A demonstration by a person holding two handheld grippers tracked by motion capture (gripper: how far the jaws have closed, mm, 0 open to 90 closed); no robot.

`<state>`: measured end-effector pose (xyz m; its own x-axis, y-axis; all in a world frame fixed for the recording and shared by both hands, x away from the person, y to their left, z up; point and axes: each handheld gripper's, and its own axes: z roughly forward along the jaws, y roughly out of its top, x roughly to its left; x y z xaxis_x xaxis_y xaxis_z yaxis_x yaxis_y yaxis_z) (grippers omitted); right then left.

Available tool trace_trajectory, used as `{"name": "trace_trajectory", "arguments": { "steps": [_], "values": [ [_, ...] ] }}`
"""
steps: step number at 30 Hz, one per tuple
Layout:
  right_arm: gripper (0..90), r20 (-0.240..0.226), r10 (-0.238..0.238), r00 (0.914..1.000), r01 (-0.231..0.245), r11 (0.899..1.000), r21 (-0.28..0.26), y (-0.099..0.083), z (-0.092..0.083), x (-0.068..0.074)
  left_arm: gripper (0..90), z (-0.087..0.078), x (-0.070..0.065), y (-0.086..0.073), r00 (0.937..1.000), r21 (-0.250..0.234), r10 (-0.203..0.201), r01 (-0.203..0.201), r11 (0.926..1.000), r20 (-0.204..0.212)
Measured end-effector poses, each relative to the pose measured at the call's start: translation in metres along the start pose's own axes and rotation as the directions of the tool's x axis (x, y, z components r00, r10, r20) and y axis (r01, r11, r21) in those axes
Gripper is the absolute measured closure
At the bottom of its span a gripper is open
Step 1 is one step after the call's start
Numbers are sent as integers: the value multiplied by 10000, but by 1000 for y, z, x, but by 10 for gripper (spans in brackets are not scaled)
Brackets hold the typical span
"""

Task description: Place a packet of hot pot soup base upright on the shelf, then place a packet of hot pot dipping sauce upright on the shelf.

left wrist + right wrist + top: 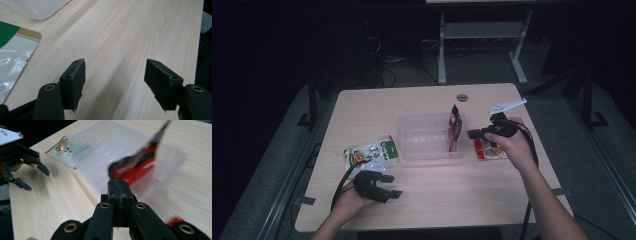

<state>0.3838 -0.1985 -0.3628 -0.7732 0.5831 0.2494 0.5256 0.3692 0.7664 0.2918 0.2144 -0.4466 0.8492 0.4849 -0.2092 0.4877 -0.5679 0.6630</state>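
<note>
A clear plastic container [424, 120] sits at mid-table. A red and black snack packet [454, 127] stands upright inside its right end. My right gripper [471, 134] points left at it over the container's right wall. In the right gripper view the jaws [118, 185] are pressed together and the blurred packet [140, 162] meets their tips, so they look shut on its edge. My left gripper [384, 186] rests near the front left of the table, open [115, 75] over bare wood. A green and white packet [372, 154] lies flat just beyond it.
A second red packet [487, 149] lies on the table under my right hand, right of the container. A round grommet [462, 97] marks the table's far edge. Desk legs and cables stand on the dark floor beyond. Bare wood [452, 185] spans the table's front.
</note>
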Motion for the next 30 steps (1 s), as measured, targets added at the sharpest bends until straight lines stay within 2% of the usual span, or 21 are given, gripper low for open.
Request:
{"name": "trace_trajectory", "arguments": {
  "steps": [6, 10, 12, 20, 22, 30],
  "values": [
    [900, 710, 407, 9966, -398, 9991, -133, -10, -21, -16, 331, 0, 0, 0, 10000, 15, -34, 34, 10000, -7],
    [900, 1347, 643, 9888, -643, 9979, -41, -17, -25, -29, 331, 2, 0, 1, 10000, 47, -11, 10, 10000, 47],
    [900, 1466, 786, 9861, -792, 9969, -20, -21, -25, -36, 331, 2, 0, 1, 10000, 34, -52, 51, 10000, 53],
    [900, 2045, 1255, 9708, -1357, 9901, 368, -37, -16, -60, 331, 4, -1, 0, 10000, 100, -37, 37, 9999, 63],
    [900, 2220, 1308, 9662, -1473, 9873, 596, -40, -13, -63, 331, 4, 0, 1, 10000, 139, 53, -54, 9999, 61],
    [900, 2514, 1382, 9580, -1791, 9727, 1476, -53, 7, -78, 331, 8, -2, 1, 10000, 172, 24, -25, 9998, 88]
  ]
}}
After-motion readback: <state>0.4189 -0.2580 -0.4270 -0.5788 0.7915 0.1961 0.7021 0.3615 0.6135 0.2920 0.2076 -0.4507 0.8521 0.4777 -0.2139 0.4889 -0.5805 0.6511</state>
